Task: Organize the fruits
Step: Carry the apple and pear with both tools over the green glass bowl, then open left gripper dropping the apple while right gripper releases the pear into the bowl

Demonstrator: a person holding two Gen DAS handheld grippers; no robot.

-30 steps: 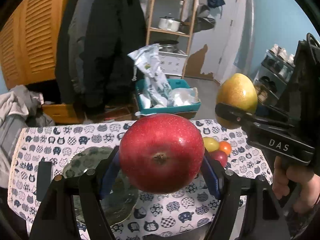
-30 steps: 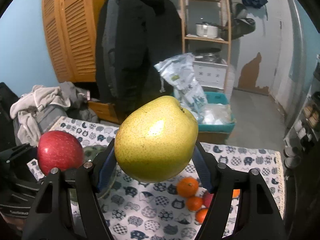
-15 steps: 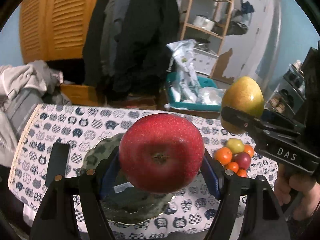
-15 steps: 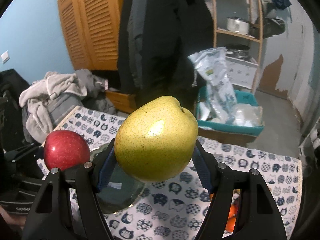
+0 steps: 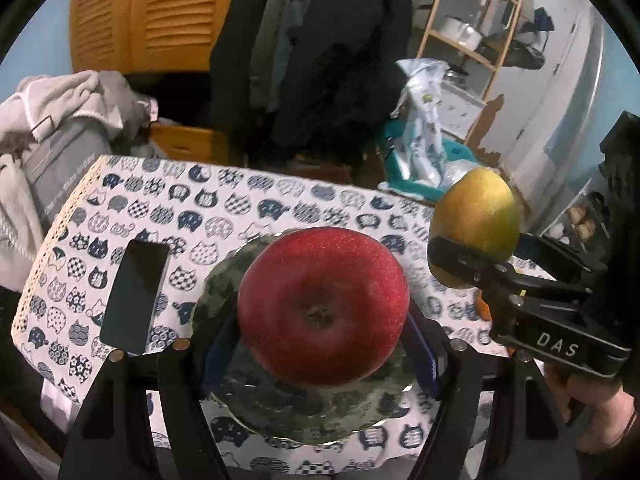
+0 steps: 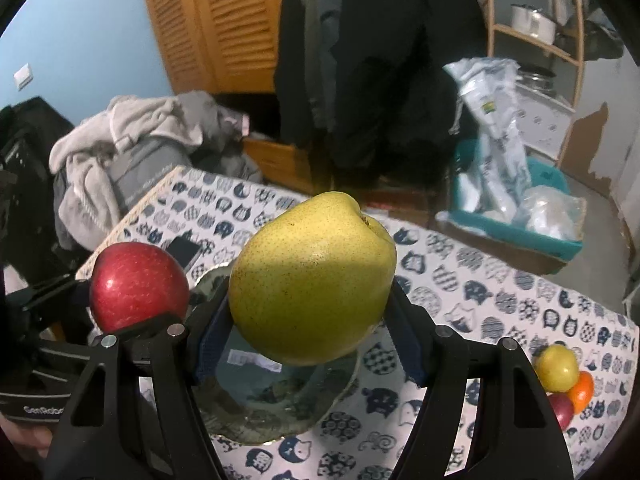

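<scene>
The left tongs are clamped on a red apple, the blue pads pressing its two sides and the blossom end turned toward the camera. The apple hangs in the air above a mottled green plate and is not touching it. The right tongs grip a yellow-green pear in the same way, pads tight on either flank, stem end tipped up and to the right. The pear too is held off the bench, above the near half of the plate, whose glossy surface shows beneath it.

Both tools sit close side by side. From the left view the pear rides to the right of the apple, pinched in the black tongs marked DAS, with a hand below on its handle. From the right view the apple sits at the left, level with the pear and just beside it.

The bench wears a white cloth printed with cat faces. A dark phone lies flat on it left of the plate, well clear of the rim. At the right end of the cloth a small heap of fruit rests together: a little yellow one on top, an orange one and a dark red one touching it below.

Behind the bench hang dark coats before orange louvred doors, with a pile of grey laundry at the left and a teal crate of bags on the floor to the right.
</scene>
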